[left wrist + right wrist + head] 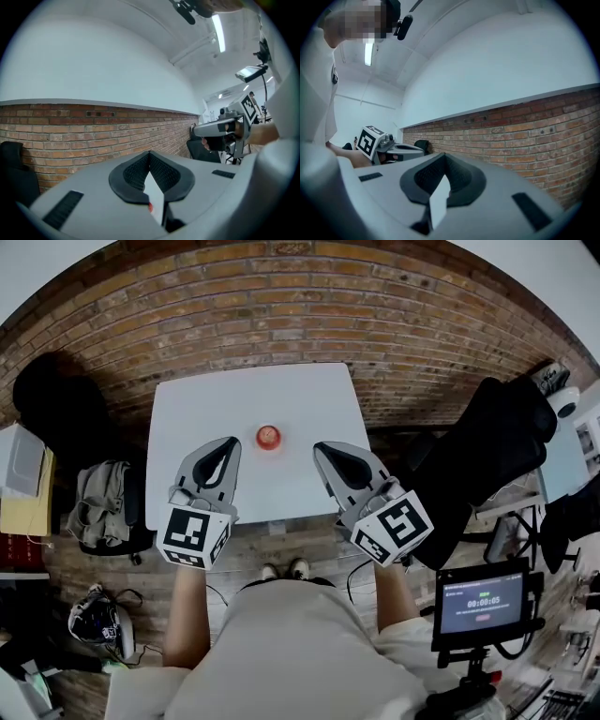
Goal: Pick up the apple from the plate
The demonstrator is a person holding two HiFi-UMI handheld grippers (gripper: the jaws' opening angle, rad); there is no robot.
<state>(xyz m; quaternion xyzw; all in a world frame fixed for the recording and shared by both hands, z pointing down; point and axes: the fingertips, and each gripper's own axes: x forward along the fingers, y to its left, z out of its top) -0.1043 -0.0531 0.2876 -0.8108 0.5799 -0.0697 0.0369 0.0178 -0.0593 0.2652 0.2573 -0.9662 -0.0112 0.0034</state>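
Observation:
A red apple (268, 436) sits on a small plate near the middle of the white table (206, 399); the plate's rim hardly shows beneath it. My left gripper (229, 446) hovers over the table's near left, its tip just left of the apple, jaws shut and empty. My right gripper (322, 450) hovers to the apple's right, also shut with nothing in it. In the left gripper view the dark pads (136, 174) meet, and a sliver of the apple (150, 206) shows through the gap below them. The right gripper view shows closed pads (461, 180) and brick wall beyond.
A brick wall (309, 306) runs behind the table. A black chair (52, 395) stands at the left, with clothes on a seat (101, 502) nearer me. At the right are another black chair (487, 451) and a timer screen (481, 601).

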